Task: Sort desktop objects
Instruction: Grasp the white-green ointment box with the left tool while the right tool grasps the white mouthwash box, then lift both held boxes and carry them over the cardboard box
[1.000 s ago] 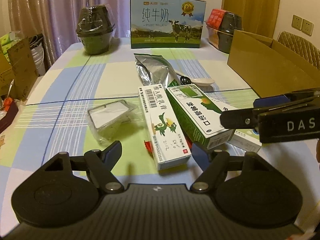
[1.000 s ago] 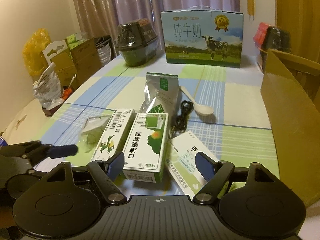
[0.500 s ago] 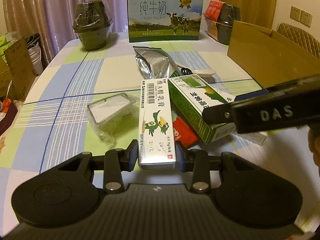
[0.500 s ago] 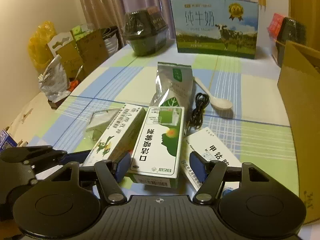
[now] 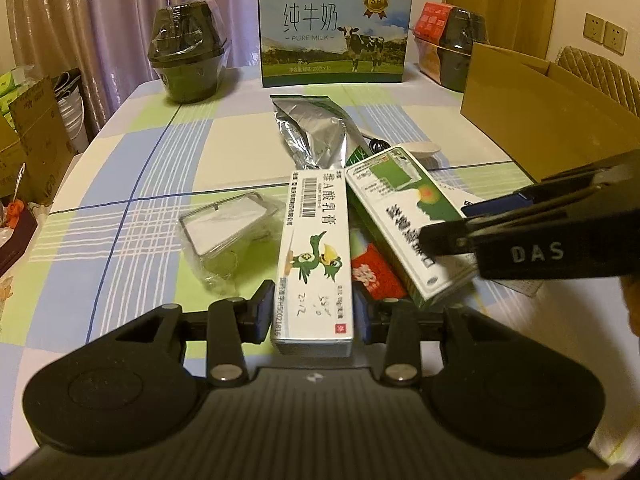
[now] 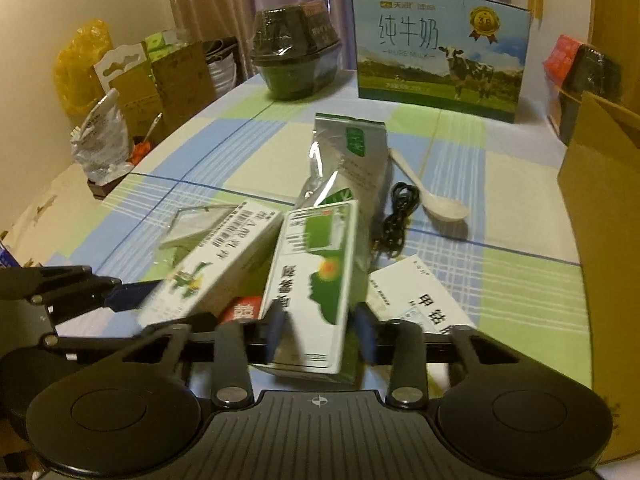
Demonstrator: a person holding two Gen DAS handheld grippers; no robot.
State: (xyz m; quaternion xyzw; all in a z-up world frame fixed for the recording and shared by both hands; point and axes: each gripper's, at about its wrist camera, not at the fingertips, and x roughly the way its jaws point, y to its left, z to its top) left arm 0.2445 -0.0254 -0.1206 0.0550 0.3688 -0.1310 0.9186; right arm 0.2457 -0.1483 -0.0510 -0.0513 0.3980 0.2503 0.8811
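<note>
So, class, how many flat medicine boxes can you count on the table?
3: the bird box in the left gripper, the green box in the right gripper, a white box lying right. Others may hide underneath.

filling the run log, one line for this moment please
left hand-held gripper: shut on bird box | right hand-held gripper: shut on green box

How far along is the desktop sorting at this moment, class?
Done: nothing looks sorted yet. In hand: the left hand-held gripper is shut on the white bird box; the right hand-held gripper is shut on the green-and-white box. Left on the table: foil pouch, spoon, black cable, clear packet, red packet.
</note>
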